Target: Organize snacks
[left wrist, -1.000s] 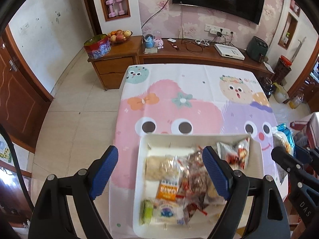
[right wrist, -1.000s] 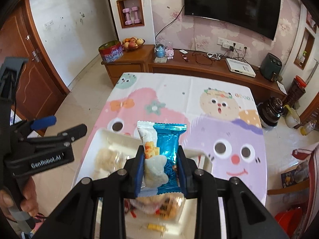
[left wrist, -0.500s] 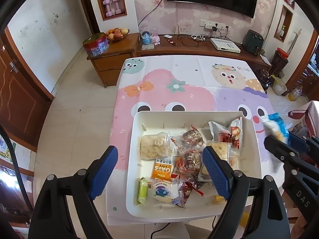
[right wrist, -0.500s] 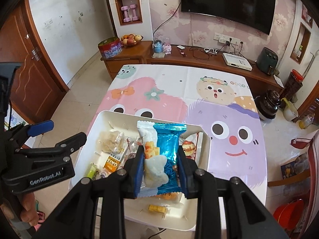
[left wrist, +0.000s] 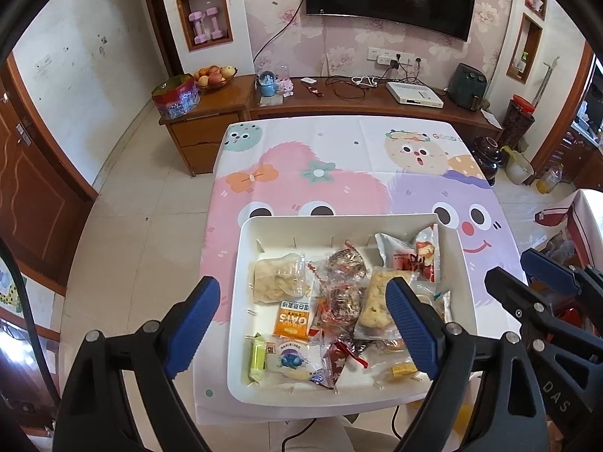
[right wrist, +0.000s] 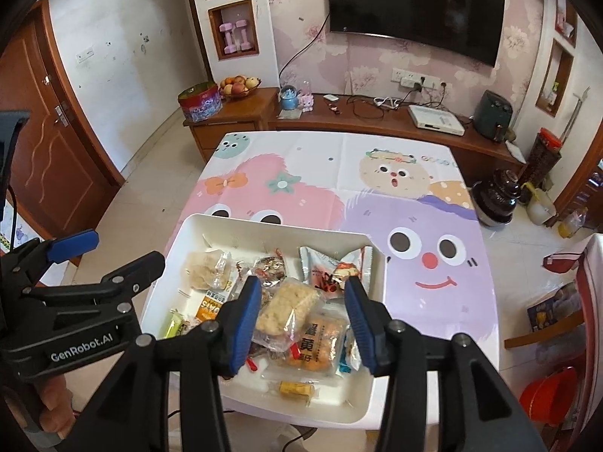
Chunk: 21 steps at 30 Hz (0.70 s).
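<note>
White tray (right wrist: 371, 405) of snack packets (right wrist: 290, 307) sitting beneath both grippers; right gripper (right wrist: 303, 318) fingers, just opening, standing apart, nothing clamped; left gripper (left wrist: 303, 326) fingers gaping wide, empty.

Snacks heaped in a white tray (left wrist: 264, 226) on the bench.

The shallow tray sits at the near edge of the cartoon-printed bench. Inside lie a clear pack of pale crackers (left wrist: 277, 277) at left, an orange oats packet (left wrist: 294, 318) below it, a slim green bar (left wrist: 257, 356) at the near-left corner, and a silver-red pouch (left wrist: 409, 256) at the far right.
</note>
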Motion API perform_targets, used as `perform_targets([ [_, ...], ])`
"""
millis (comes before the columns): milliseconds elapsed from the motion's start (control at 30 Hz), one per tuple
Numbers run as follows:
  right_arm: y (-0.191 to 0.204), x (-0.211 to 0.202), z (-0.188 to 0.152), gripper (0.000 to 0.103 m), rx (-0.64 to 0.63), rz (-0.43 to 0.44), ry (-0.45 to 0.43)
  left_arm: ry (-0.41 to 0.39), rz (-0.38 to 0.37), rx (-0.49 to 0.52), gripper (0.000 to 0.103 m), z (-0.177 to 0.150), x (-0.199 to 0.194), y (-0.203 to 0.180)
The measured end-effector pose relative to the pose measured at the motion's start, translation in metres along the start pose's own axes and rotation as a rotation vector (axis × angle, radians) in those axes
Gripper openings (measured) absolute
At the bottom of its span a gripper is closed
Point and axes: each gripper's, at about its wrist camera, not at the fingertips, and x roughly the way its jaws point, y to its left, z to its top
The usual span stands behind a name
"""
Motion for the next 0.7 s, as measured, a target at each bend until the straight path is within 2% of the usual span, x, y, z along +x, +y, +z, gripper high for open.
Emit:
perform_targets([
  [467,-0.008,-0.021,-0.016,0.046,0.058,-0.059,-0.043,-0.014,0.002,0.001,0.090,-0.010,-0.005,-0.010],
  [700,-0.003,-0.024,-0.023,0.046,0.052,-0.053,-0.049,-0.013,0.007,-0.013,0.090,-0.013,-0.006,-0.010],
])
